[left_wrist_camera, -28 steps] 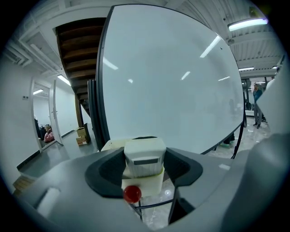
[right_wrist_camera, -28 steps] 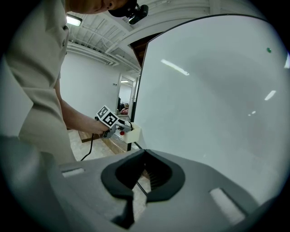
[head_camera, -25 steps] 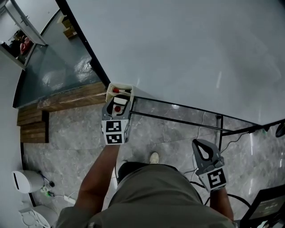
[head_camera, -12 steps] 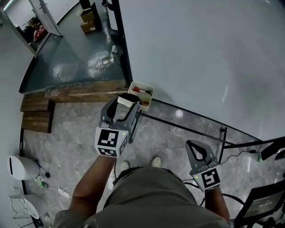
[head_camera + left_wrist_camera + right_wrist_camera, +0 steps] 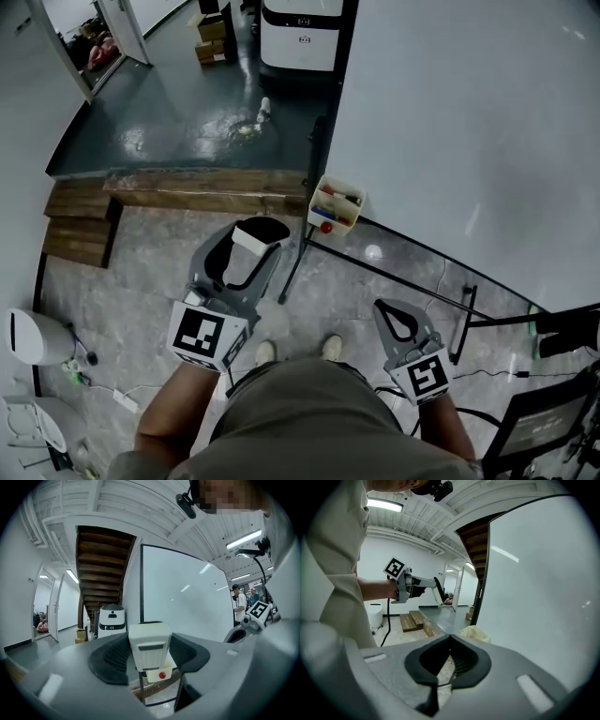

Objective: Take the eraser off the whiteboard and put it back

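Your left hand-held gripper (image 5: pixel 253 248) squeezes the white eraser (image 5: pixel 149 645), off the whiteboard (image 5: pixel 469 112), and your right hand-held gripper (image 5: pixel 392 309) is closed and empty, so hold tight and press it flat on the board gently.

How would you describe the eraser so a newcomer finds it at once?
Start at the whiteboard and go to the cream tray at its lower corner. Just off that tray is the left gripper, clamping the eraser: a white block, the only thing held.
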Tool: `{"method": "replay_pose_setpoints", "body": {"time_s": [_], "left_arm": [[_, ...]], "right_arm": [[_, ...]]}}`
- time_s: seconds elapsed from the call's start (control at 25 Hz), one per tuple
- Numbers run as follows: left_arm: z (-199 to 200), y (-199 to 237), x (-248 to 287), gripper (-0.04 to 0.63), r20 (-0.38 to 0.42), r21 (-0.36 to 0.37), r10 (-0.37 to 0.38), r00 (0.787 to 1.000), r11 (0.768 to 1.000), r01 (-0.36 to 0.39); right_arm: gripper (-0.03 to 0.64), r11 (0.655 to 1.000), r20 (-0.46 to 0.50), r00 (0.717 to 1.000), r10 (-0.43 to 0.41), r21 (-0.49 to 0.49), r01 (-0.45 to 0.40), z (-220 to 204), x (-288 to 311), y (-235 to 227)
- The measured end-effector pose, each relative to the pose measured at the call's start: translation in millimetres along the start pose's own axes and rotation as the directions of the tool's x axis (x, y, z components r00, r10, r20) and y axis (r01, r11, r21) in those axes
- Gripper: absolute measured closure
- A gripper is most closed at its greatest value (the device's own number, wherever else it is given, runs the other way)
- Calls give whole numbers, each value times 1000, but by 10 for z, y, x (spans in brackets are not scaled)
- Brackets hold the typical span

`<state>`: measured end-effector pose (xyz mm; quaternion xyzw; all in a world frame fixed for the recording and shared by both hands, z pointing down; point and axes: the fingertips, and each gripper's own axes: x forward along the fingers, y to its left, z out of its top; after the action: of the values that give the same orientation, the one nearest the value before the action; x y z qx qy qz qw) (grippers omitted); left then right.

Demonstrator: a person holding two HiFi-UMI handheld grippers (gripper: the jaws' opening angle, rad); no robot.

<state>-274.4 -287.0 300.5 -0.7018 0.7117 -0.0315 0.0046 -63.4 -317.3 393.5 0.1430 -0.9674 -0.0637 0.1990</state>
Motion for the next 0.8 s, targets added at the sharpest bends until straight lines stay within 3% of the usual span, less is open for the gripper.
{"method": "replay_pose_setpoints", "body": {"time_s": [0.2, 0.56, 0.8], "left_arm": [[77, 293, -539, 334, -1, -36, 9, 1000, 999, -9], [65, 759, -1217, 334, 36, -15, -16, 999, 1000, 17], [43, 848, -1239, 335, 6, -13, -58, 998, 998, 58]], "right_arm": [[614, 1000, -14, 1000, 23, -4, -23, 164, 233, 412], [614, 999, 3, 999, 33, -29, -33, 349, 648, 1087], [614, 999, 5, 1000, 20, -39, -20, 403, 752, 1178]]}}
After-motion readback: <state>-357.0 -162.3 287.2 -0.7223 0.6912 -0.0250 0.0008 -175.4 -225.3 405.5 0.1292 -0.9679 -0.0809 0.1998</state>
